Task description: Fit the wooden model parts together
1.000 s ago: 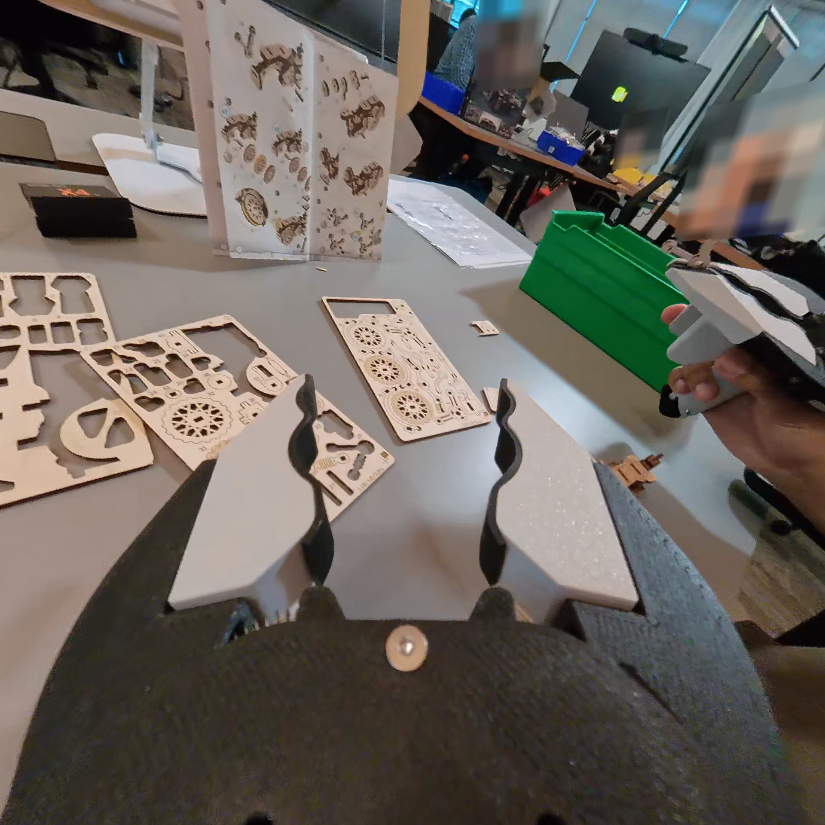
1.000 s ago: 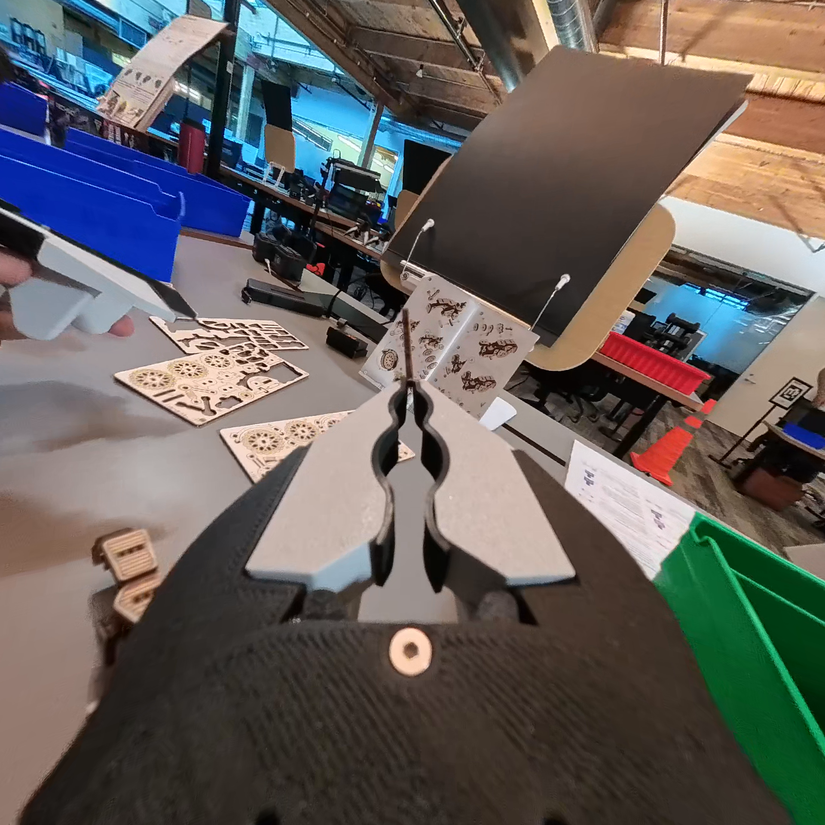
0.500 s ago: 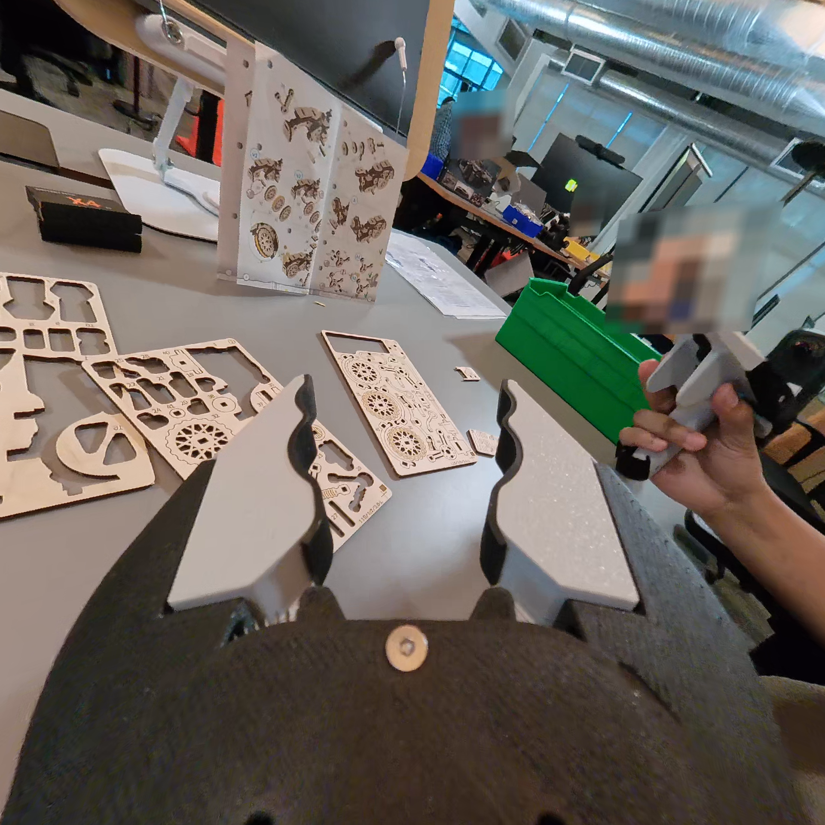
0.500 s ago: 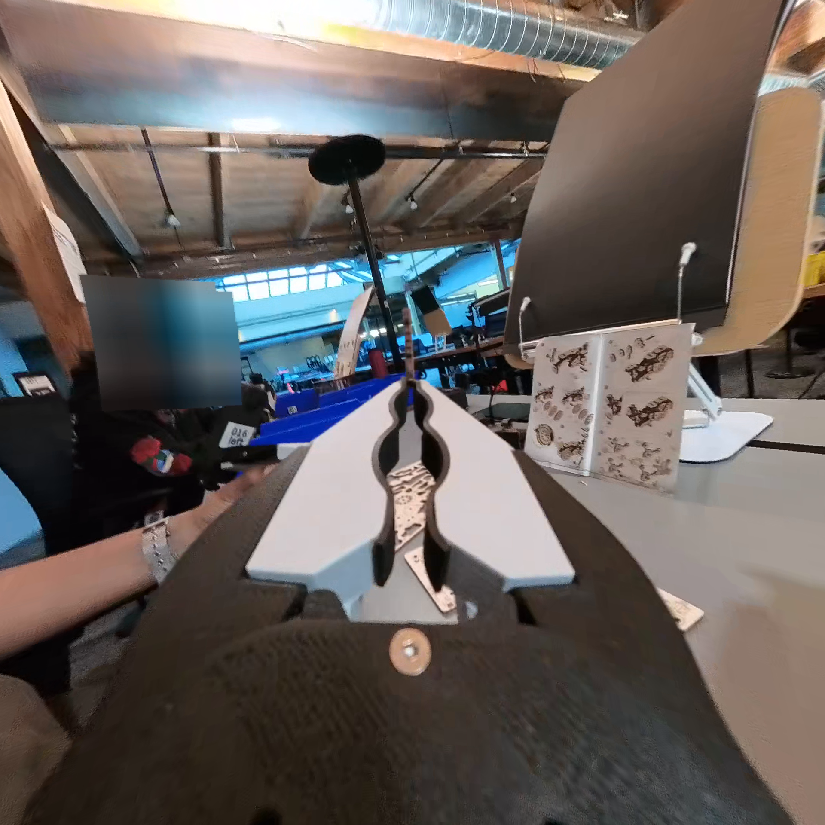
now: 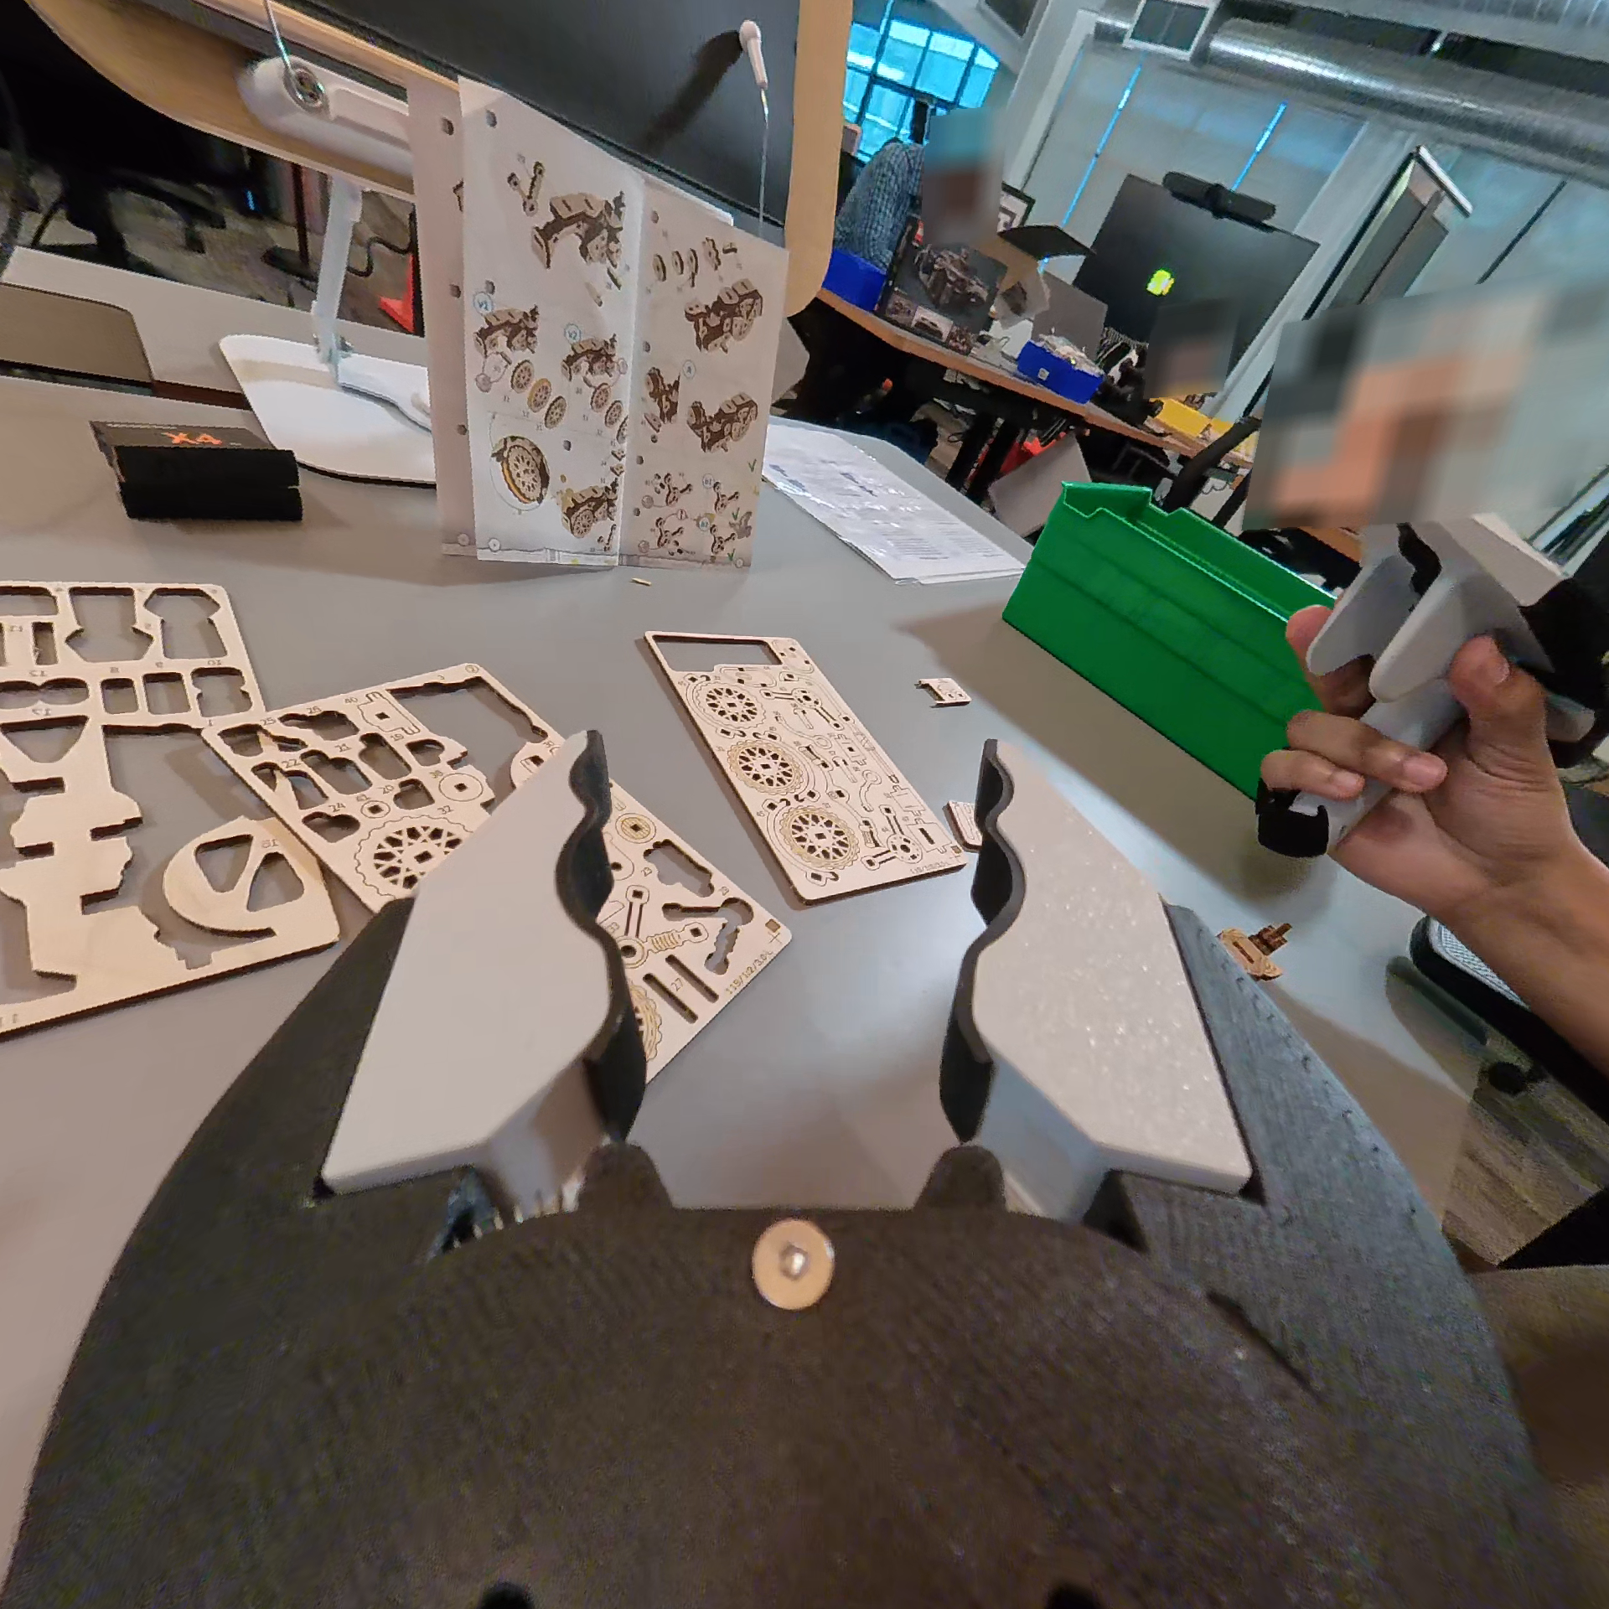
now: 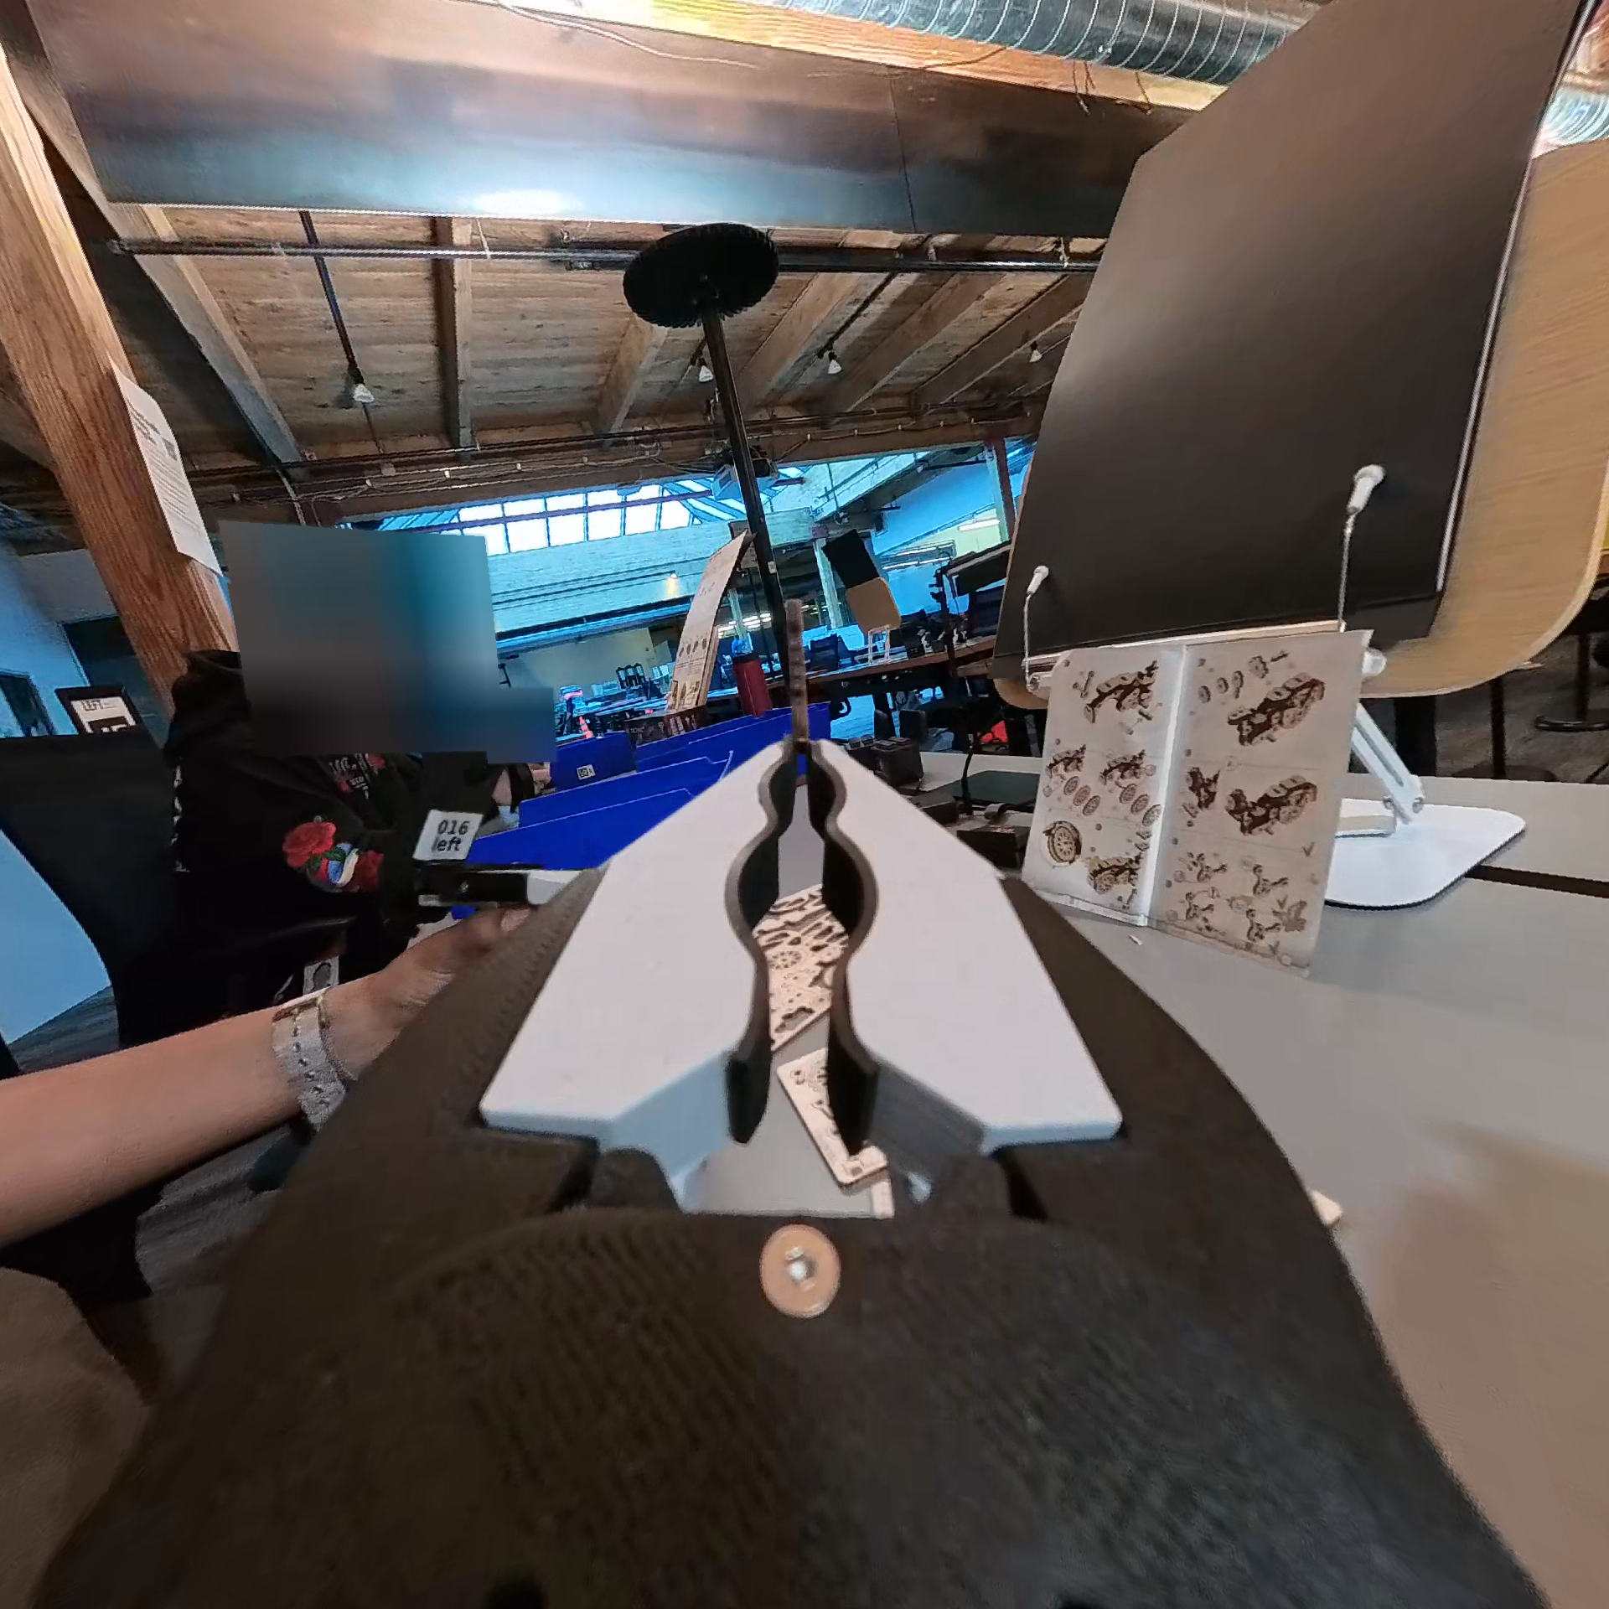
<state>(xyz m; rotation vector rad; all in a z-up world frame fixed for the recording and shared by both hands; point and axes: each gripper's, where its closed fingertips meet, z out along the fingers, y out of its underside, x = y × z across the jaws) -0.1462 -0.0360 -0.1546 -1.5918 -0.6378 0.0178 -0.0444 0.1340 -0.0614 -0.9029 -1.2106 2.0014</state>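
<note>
My left gripper point(image 5: 788, 757) is open and empty, held above the grey table point(image 5: 827, 1080). Under and ahead of it lie flat wooden part sheets: a small one with wheels point(image 5: 801, 762), a middle one point(image 5: 418, 810) and a large cut-out one point(image 5: 113, 784). A small part-built wooden piece point(image 5: 1254, 949) lies at the right table edge. My right gripper point(image 6: 799, 744) is shut on a thin dark wooden part point(image 6: 794, 670) that sticks up edge-on from its tips. It also shows in the left wrist view point(image 5: 1428, 627), raised at the far right in a hand.
A green bin point(image 5: 1158, 609) stands at the back right. An instruction sheet point(image 5: 601, 392) stands upright on a stand point(image 6: 1428, 836). A black box point(image 5: 205, 470) sits at the back left. Two small loose wooden bits point(image 5: 945, 692) lie near the wheel sheet. Blue bins point(image 6: 609, 810) stand beyond.
My right gripper has lifted and turned to the left, away from the table, with the thin part still held. My left gripper has tilted up a little and stays open.
</note>
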